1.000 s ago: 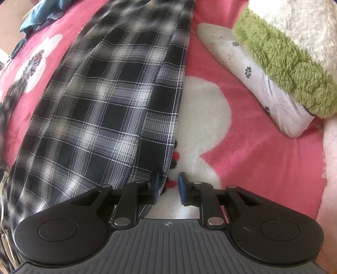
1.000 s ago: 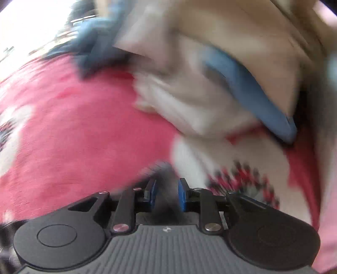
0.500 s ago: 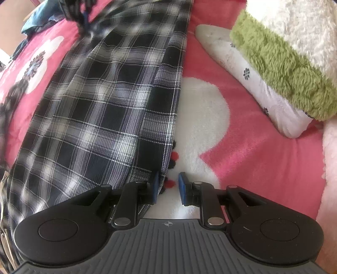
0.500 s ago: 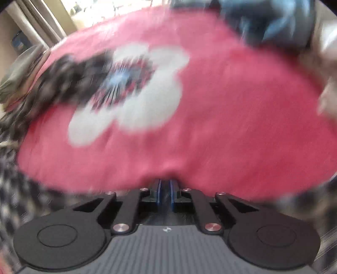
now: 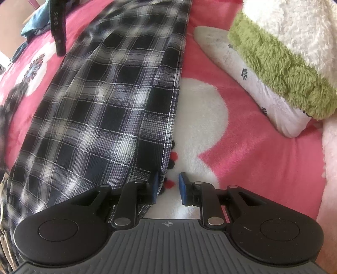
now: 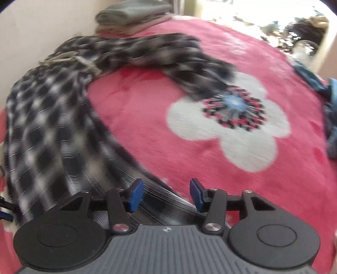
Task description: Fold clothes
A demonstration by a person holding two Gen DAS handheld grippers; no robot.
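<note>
Left wrist view, from left to right. A heap of blue clothing (image 5: 31,23) lies at the far left edge of the pink flowered blanket (image 5: 263,151). Just right of it a black finger of the right gripper (image 5: 58,31) reaches down from the top edge, its tip at the border of the garment. The black-and-white plaid shirt (image 5: 101,109) lies spread flat on the blanket, running from the top of the frame down to the near left corner, with its long right edge straight. The left gripper (image 5: 167,189) stands at that edge near the lower end. Its jaws are narrow but apart; the left pad sits against the shirt's hem and the right pad is over a white flower of the blanket, so the cloth is not clamped. Further right lie a white pillow with small dark flowers (image 5: 252,80) and, resting on it, a green and cream fleece blanket (image 5: 284,54).

Right wrist view, blurred, from left to right. The plaid shirt (image 6: 54,134) covers the left side, one sleeve stretched across the blanket towards a white flower. Folded grey clothes (image 6: 132,14) are stacked beyond it. The right gripper (image 6: 166,194) has its jaws opening, with the shirt's edge lying under the gap and neither pad pressing it. More blue clothing (image 6: 330,118) sits at the far right.
</note>
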